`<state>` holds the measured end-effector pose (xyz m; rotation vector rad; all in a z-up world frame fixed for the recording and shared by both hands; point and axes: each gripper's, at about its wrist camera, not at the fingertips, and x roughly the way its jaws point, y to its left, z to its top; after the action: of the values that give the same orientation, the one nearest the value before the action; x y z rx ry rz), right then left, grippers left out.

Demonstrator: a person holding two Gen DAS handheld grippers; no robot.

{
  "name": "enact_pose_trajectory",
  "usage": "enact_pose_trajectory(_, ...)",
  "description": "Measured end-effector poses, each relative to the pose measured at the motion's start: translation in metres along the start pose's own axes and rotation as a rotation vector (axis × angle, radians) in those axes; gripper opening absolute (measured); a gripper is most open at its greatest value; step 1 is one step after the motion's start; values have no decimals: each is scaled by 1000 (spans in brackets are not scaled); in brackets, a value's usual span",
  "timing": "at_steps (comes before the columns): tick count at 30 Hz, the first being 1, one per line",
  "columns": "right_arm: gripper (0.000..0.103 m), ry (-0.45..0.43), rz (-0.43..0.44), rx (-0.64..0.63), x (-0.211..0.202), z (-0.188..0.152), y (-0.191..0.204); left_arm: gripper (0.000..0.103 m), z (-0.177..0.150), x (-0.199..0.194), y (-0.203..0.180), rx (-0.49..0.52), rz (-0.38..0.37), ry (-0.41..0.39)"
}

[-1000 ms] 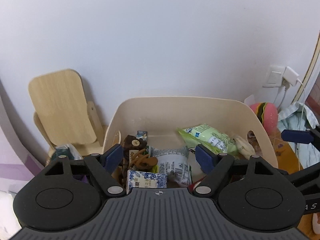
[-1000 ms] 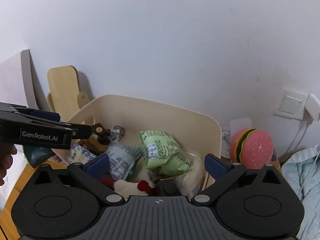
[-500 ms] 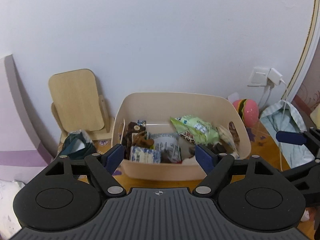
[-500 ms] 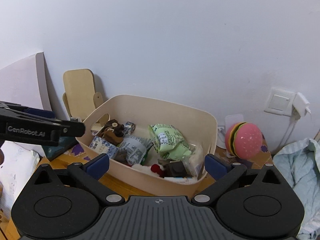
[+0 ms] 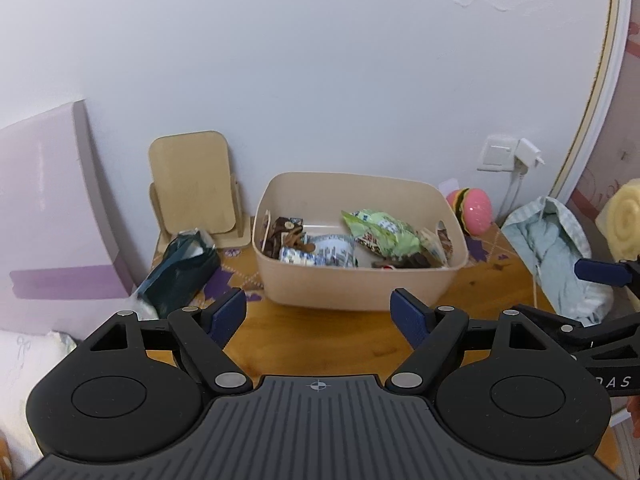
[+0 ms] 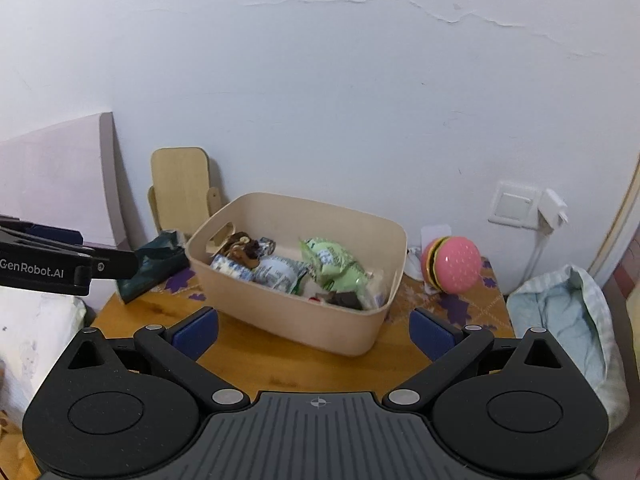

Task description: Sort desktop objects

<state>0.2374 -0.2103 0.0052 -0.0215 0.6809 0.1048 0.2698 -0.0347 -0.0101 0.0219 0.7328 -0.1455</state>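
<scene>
Bin mid-table; burger toy right, stand behind-left, snacks inside.

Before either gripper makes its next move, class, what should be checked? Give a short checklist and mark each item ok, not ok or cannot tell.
1. Left gripper open and holding nothing: ok.
2. Right gripper open and holding nothing: ok.
3. Bin upright on the table, with snack packs inside: ok.
4. Both grippers clear of the bin, bare table between them and it: ok.
5. Loose things outside the bin: not ok; the burger toy and the dark bag stand on the table.
6. Whether those two belong in the bin: cannot tell.
</scene>
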Motion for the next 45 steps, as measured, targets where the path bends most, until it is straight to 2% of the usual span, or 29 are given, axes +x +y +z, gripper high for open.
enact_pose_trajectory(10, 103, -20, 0, 25, -87, -21, 27, 81, -47, -83, 0, -2, 52, -11)
enact_pose_trajectory(15, 103, -54, -36, -50, -125, -32, 50, 81, -71, -121, 2, -28, 111, -6)
enact_pose_trajectory(20, 103, -31, -19, -65, -153, -49, 66, 81, -87, -157, 8, -70, 91, -6)
enact_pose_trajectory(29, 103, -20, -12, 12, -197, -73, 73, 81, -111, -210, 4, -37, 102, -31)
enact_pose_trajectory(39, 103, -22, -34, 63, -236, -82, 63, 82, -137, -251, 1, -2, 81, -6)
enact_pose_trajectory(45, 103, -23, -41, 60, -251, -82, 63, 82, -143, -264, -5, 2, 45, 16)
